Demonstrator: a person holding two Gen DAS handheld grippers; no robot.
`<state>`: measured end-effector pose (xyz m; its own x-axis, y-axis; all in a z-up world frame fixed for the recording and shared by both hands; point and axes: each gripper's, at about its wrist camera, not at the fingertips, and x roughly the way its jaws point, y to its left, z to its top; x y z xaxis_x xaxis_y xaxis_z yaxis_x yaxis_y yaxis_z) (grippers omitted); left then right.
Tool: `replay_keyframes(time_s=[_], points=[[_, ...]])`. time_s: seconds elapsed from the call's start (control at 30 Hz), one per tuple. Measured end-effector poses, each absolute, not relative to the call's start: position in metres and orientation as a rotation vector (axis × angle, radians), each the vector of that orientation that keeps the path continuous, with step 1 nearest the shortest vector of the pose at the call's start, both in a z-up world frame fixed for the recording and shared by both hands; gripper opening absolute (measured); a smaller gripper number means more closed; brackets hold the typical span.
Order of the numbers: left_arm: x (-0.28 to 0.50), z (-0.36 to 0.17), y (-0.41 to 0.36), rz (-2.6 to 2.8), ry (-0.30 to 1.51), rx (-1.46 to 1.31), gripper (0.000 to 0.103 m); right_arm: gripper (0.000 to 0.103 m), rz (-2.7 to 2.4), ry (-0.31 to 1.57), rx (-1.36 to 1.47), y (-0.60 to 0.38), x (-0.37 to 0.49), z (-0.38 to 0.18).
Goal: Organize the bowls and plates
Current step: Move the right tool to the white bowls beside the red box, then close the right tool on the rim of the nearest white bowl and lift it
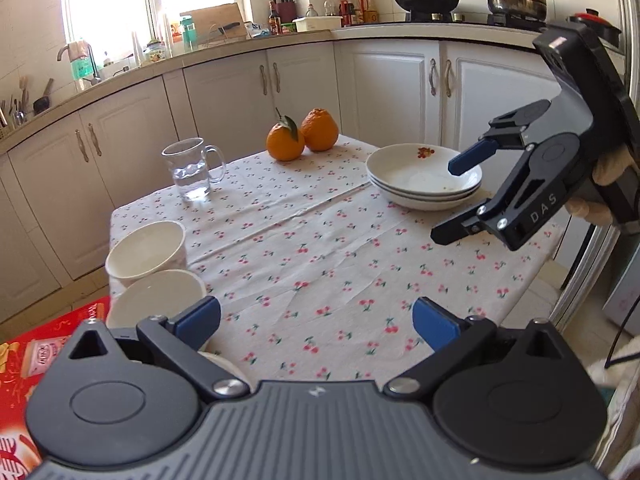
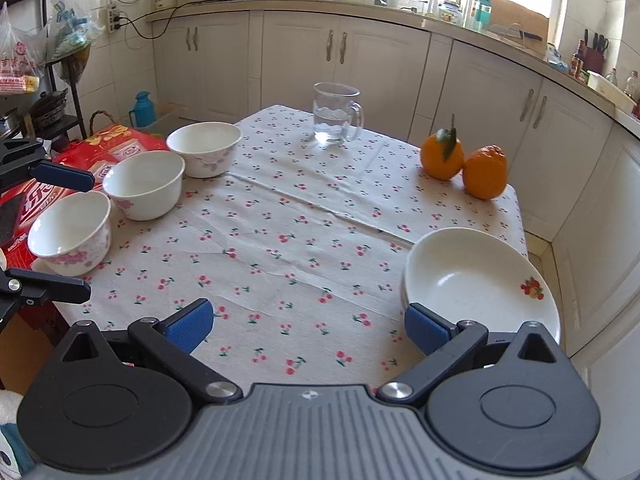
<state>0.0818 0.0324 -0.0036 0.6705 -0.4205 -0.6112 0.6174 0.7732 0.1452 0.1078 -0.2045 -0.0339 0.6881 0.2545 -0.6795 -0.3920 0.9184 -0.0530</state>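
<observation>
Left gripper (image 1: 316, 322): jaws spread wide, holding nothing, hovering over the cloth-covered counter (image 1: 340, 248); nearest bowl (image 1: 156, 296) sits just beside its left finger, contact unclear. Right gripper (image 2: 306, 328): jaws likewise wide apart and empty, the stack of plates (image 2: 480, 280) close by its right finger.

Plates: three, already nested, at the counter's right edge. Bowls: three, standing separately in a row along the left edge — near bowl (image 2: 70, 232), middle bowl (image 2: 144, 184), far bowl (image 2: 204, 148). Judgement: plates done, bowls yet to be stacked.

Beyond: glass mug (image 2: 338, 114) holding water; two oranges (image 2: 464, 162).
</observation>
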Motion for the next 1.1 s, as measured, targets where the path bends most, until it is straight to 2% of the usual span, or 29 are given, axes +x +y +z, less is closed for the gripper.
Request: replay_keyframes(time_s=[0.37,0.67,0.83,0.97,1.1], points=[[0.067,-0.03,0.127,-0.469,0.732,0.401,0.102,0.103,0.563,0.742,-0.216,-0.106,0.119,-0.027],[0.083,-0.046,0.139,-0.493,0.739,0.315,0.1,0.1,0.714,0.807,-0.222,-0.045,0.144,-0.037],[0.088,-0.052,0.136,-0.523,0.741,0.299,0.094,0.086,0.775,0.849,-0.198,-0.028,0.157,-0.044],[0.09,-0.054,0.138,-0.529,0.75,0.289,0.085,0.078,0.807,0.883,-0.188,-0.018,0.165,-0.051],[0.092,-0.055,0.14,-0.53,0.757,0.275,0.082,0.069,0.817,0.902,-0.194,-0.011,0.17,-0.057]])
